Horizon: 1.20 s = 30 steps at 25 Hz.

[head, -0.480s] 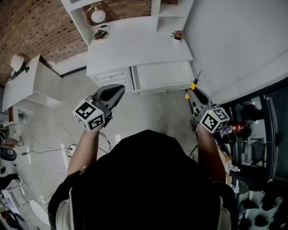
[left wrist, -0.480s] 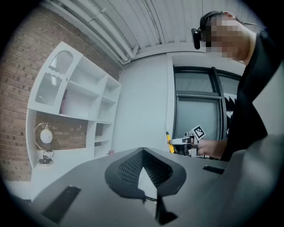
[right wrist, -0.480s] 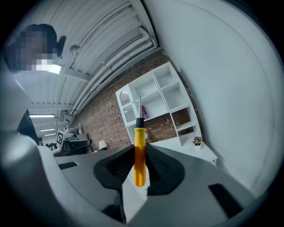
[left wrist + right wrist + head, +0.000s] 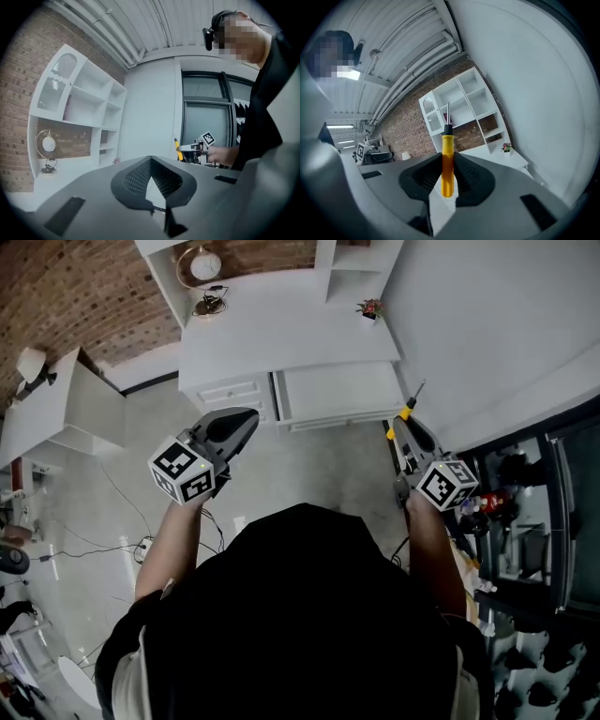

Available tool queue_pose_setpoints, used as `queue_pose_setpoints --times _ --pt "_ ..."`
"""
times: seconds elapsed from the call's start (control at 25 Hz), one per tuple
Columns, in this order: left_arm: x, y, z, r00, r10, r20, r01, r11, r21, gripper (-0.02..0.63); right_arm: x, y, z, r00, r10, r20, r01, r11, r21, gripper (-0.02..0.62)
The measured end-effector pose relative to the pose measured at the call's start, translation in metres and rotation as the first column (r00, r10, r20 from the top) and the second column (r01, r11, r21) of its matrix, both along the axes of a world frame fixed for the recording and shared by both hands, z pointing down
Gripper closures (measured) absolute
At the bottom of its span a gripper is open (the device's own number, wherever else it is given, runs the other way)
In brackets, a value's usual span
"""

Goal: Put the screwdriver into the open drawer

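White desk (image 4: 281,334) ahead; screwdriver (image 4: 447,164) clamped between right tongs (image 4: 447,157).

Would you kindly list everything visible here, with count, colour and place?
desk: one, white, against the brick wall
open drawer: one, white, below the desk's right half
clock: one, gold-rimmed, desk's back left
potted flower: one, pink, desk's right end
screwdriver: one, yellow handle, held by the right gripper
left gripper: one, grey, shut, empty
right gripper: one, grey, shut on the screwdriver
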State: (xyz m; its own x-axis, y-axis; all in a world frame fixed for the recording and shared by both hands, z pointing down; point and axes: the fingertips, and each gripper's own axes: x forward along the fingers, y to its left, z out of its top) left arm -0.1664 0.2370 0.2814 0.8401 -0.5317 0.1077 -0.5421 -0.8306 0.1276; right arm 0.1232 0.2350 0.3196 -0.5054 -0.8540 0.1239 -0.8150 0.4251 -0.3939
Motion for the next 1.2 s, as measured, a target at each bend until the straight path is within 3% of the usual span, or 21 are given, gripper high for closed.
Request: queue_pose_setpoints --times 1.2 --pt "-0.029 -0.015 0.008 1.000 -0.015 0.012 0.016 1.000 -0.024 0.591 -0.022 -0.032 -0.002 1.000 -0.005 0.010 0.005 1.000 -0.002 0.509"
